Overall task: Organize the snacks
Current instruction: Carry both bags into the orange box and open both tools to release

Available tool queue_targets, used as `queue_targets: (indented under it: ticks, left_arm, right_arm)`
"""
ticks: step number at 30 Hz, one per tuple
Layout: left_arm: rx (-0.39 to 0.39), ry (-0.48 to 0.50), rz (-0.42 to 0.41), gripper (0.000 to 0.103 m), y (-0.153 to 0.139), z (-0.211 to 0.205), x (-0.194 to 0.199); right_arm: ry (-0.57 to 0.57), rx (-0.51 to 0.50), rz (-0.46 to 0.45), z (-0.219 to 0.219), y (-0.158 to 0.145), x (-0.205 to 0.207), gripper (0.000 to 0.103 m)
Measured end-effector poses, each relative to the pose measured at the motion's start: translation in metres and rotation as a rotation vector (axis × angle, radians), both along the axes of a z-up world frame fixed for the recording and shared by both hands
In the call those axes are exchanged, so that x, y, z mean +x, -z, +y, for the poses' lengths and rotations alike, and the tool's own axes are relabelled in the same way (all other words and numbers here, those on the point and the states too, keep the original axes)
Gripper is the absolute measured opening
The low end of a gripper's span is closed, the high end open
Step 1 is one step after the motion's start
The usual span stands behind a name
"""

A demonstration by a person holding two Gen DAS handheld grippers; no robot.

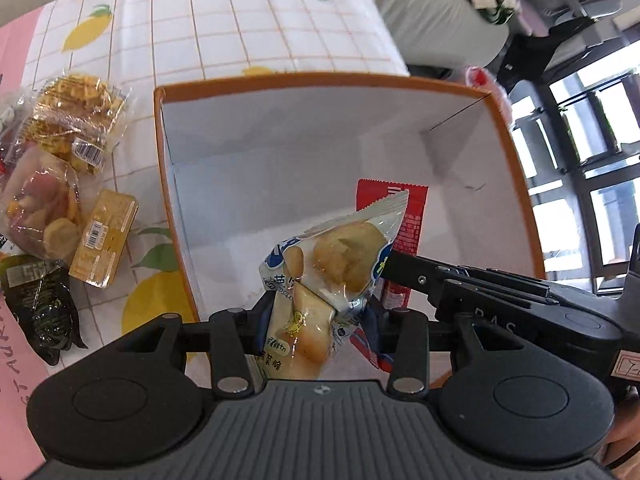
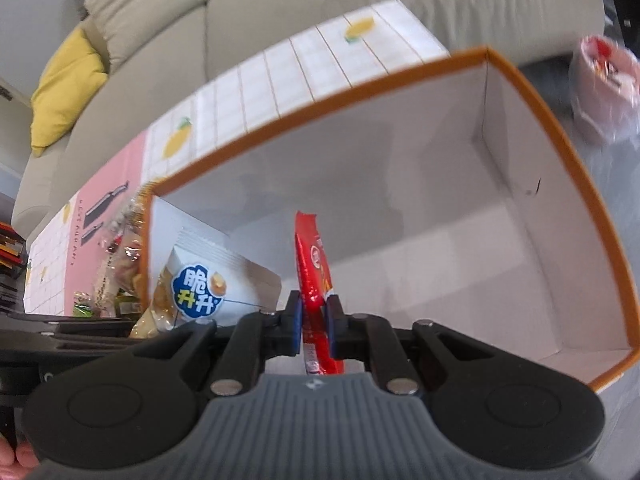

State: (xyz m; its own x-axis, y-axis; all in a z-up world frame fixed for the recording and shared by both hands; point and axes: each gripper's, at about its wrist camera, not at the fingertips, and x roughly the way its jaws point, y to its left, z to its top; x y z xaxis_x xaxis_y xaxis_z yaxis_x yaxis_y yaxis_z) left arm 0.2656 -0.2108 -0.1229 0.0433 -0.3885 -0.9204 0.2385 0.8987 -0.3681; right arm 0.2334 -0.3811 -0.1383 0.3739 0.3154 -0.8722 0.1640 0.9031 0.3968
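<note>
Both grippers hung over the orange-rimmed box (image 1: pixel 520 152), each carrying 1 snack. The left gripper (image 1: pixel 320 320) had its fingers clamped on a clear-and-blue packet of pale biscuits (image 1: pixel 332 264), which stood up above the box's near wall. The right gripper (image 2: pixel 314 324) had its blue pads (image 2: pixel 295 320) pinched tight on a thin red packet (image 2: pixel 314 276), held on edge and pointing down into the box. Inside, the box showed only bare white floor and walls where I could see it.

Just outside the box's left wall, on the lemon-print tablecloth (image 1: pixel 260 20), the unsorted pile waited: a bag of yellow crinkled snacks (image 1: pixel 76 112), a bag of round orange pieces (image 1: pixel 44 212), a small yellow packet (image 1: pixel 104 240) and a dark green packet (image 1: pixel 44 304).

The worry, as I judged it, was crowding. The 2 grippers sat close together over the box's near edge, and the biscuit packet looked to be touching or overlapping the red one. Released together, one might drag the other or tip outside the near wall. The biscuit packet was also gripped low, so it could flop and catch the rim.
</note>
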Motion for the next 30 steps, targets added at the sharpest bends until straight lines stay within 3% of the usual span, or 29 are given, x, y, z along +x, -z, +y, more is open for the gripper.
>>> queue_targets:
  ticks: [5,10,18,23,26,28,30]
  left_arm:
    - [0.041,0.025,-0.01,0.056,-0.006,-0.007,0.004]
    - [0.018,0.017,-0.032,0.073,-0.018,0.004,0.002]
    - [-0.05,-0.017,-0.094,0.072,-0.05,0.029,-0.009]
    - [-0.04,-0.063,-0.163,0.072,-0.068,0.056,-0.019]
    - [-0.02,-0.082,-0.195,0.072,-0.073,0.073,-0.027]
    - [-0.015,-0.102,-0.208,0.072,-0.074,0.084,-0.031]
    - [-0.019,-0.122,-0.207,0.072,-0.074,0.094,-0.033]
  right_arm:
    - [0.017,0.045,0.046,0.001,0.015,0.002,0.009]
    - [0.028,0.021,0.06,0.006,0.018,0.005,0.009]
    - [0.002,-0.042,0.06,0.025,0.013,0.004,0.009]
    - [0.016,-0.048,0.095,0.039,0.019,0.01,0.01]
    - [0.031,-0.072,0.105,0.044,0.02,0.012,0.015]
    - [0.041,-0.076,0.098,0.045,0.015,0.011,0.027]
    - [0.038,-0.091,0.082,0.046,0.008,0.01,0.028]
